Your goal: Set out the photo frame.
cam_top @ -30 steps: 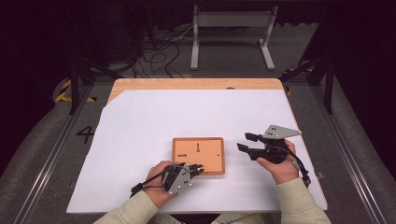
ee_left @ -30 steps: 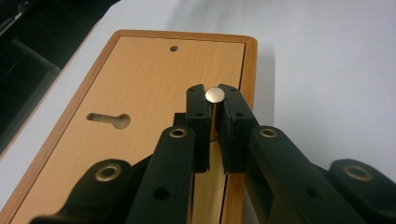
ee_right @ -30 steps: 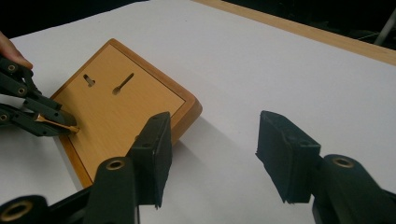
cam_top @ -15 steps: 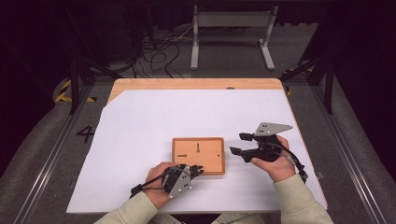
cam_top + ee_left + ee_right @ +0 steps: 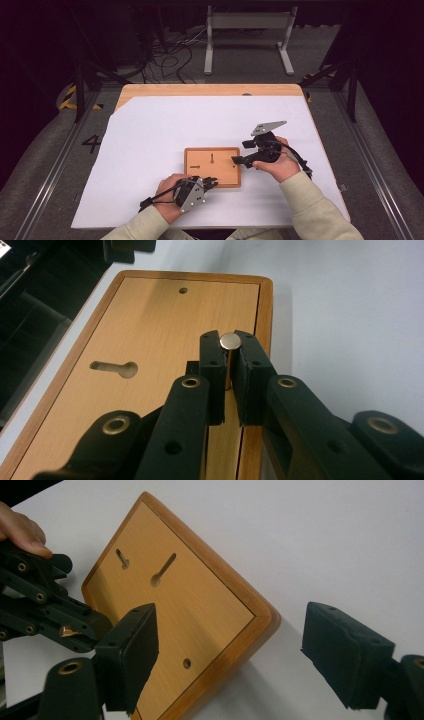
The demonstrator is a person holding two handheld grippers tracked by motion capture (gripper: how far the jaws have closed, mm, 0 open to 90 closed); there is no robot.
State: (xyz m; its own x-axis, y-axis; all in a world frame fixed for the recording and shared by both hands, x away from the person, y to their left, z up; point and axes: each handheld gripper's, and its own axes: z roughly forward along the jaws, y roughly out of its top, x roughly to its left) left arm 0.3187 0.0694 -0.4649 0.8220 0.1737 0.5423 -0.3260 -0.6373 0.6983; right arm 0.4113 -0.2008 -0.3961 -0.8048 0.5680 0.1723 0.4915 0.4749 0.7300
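A square wooden board (image 5: 220, 170) with two keyhole slots (image 5: 162, 570) and a small hole (image 5: 186, 663) lies on the white table cover. My left gripper (image 5: 212, 181) is at the board's near edge and is shut on a small metal pin (image 5: 230, 341) with a round flat head, held upright over the board's rim. My right gripper (image 5: 243, 152) hovers at the board's right side. Its jaws have just been opening and now stand wide, and the board's corner (image 5: 265, 615) lies between them untouched. The left gripper (image 5: 45, 607) and its pin (image 5: 67, 630) appear at the left of the right gripper view.
The white cover (image 5: 150, 130) spreads over a wooden table (image 5: 200, 90), with bare surface left of and behind the board. Beyond the far edge are cables (image 5: 170, 55) and a metal stand (image 5: 247, 22) on the floor. Rails run along both sides.
My right gripper has slid left toward the board's right edge and its jaws have spread wider. The left gripper and its pin have stayed where they were.
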